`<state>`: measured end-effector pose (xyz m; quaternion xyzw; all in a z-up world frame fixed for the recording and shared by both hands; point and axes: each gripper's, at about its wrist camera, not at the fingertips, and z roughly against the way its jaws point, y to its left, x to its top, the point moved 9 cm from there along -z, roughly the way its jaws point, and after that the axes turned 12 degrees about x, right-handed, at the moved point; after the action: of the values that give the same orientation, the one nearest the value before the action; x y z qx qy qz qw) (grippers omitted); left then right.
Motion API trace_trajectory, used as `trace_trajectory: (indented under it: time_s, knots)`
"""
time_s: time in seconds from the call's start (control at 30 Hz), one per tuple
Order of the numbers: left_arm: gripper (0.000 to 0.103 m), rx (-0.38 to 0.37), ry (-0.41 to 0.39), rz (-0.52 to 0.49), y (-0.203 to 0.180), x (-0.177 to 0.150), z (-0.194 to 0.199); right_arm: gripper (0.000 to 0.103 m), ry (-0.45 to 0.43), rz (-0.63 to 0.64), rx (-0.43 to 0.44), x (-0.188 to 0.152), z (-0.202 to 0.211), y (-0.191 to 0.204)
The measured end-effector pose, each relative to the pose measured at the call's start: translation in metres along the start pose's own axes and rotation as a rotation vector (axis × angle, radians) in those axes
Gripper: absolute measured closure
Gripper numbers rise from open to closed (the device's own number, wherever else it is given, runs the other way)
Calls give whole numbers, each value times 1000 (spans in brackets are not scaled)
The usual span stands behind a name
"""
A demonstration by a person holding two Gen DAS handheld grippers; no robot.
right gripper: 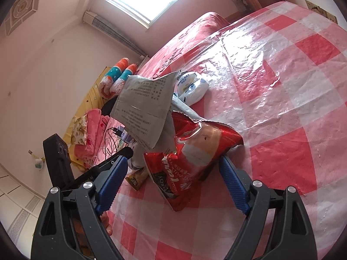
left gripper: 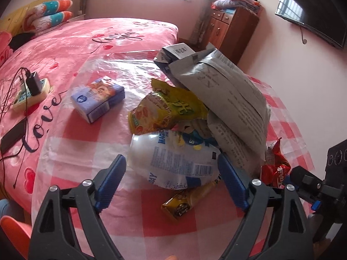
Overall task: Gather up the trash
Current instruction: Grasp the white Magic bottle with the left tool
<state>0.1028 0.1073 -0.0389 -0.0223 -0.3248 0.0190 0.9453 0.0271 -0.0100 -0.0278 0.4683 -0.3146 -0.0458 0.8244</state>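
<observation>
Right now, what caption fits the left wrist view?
Open left gripper straddles a white-and-blue wrapper in a trash pile on the checkered plastic sheet.

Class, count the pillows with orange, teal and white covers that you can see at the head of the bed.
2. Both sit at the far end of the bed, one pillow stacked above the other pillow. More may be hidden behind the bedding.

The heap of wrappers (left gripper: pixel 190 119) crowded the checked plastic sheet (left gripper: pixel 86 151). Left of the heap, the sheet lay bare up to a tissue pack (left gripper: pixel 98 98). Right of the heap the red snack bag (right gripper: pixel 195 151) blocked passage; beyond it the sheet lay open.
</observation>
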Motion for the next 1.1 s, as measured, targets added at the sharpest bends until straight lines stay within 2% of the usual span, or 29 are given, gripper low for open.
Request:
trace_trajectory:
  time_s: [0.17, 0.33, 0.43, 0.6, 0.83, 0.93, 1.03, 1.1]
  knots:
    - [14, -18, -12, -101, -18, -4, 4, 17, -4, -3, 1, 3, 2, -1]
    - [11, -11, -19, -117, -23, -4, 3, 17, -1, 2, -10, 5, 1, -3]
    - [11, 27, -17, -129, -20, -2, -1, 17, 2, 5, -11, 6, 2, -4]
    - [10, 84, 1, -134, -12, 0, -10, 17, 8, 13, -19, 5, 2, -4]
    - [8, 49, -16, -139, -7, 8, -20, 16, 16, 26, -28, 4, -1, -4]
    - [8, 58, -6, -137, -3, 8, -26, 15, 19, 30, -33, 3, -1, -4]
    - [8, 70, 10, -103, 2, 4, -29, 15, 22, 34, -37, 3, -2, -4]
    - [8, 89, -10, -56, 8, 4, -26, 15, 21, 33, -36, 3, -2, -4]
